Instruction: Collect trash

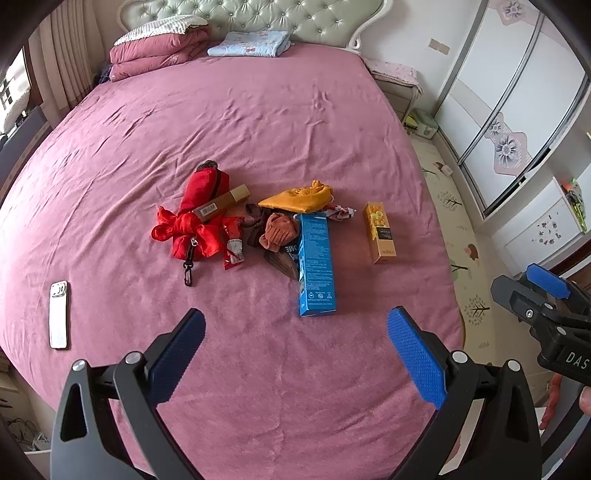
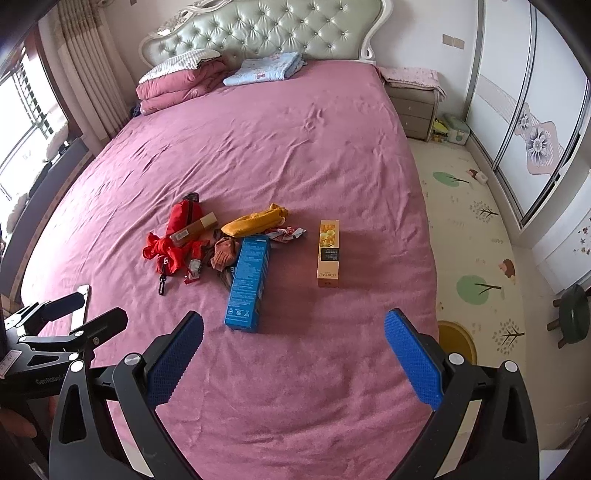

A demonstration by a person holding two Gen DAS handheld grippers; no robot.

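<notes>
Here, my left gripper (image 1: 295,354) hung over the near edge of the pink bedspread (image 1: 258,122), fingers spread wide, nothing between them. At nine o'clock from it a phone (image 1: 59,314) lay flat, face down. The litter sat in a heap at twelve o'clock: a red pouch (image 1: 192,221) with a black clip, a tan slim box (image 1: 221,204) leaning on it, a red wrapper (image 1: 233,243) just beside. Next came a brown sock (image 1: 279,229) and a yellow cloth bag (image 1: 299,197), both touching the blue carton (image 1: 317,264), which pointed lengthwise toward me. A crumpled candy wrapper (image 1: 341,213) lay at the carton's far end. The orange carton (image 1: 380,232) lay apart at one o'clock. My right gripper (image 2: 293,356) hovered over the same near edge, fingers likewise wide, empty; from its camera the blue carton sat at eleven o'clock and the orange one at twelve. Folded quilts (image 2: 181,85) lay by the headboard (image 2: 266,29).
</notes>
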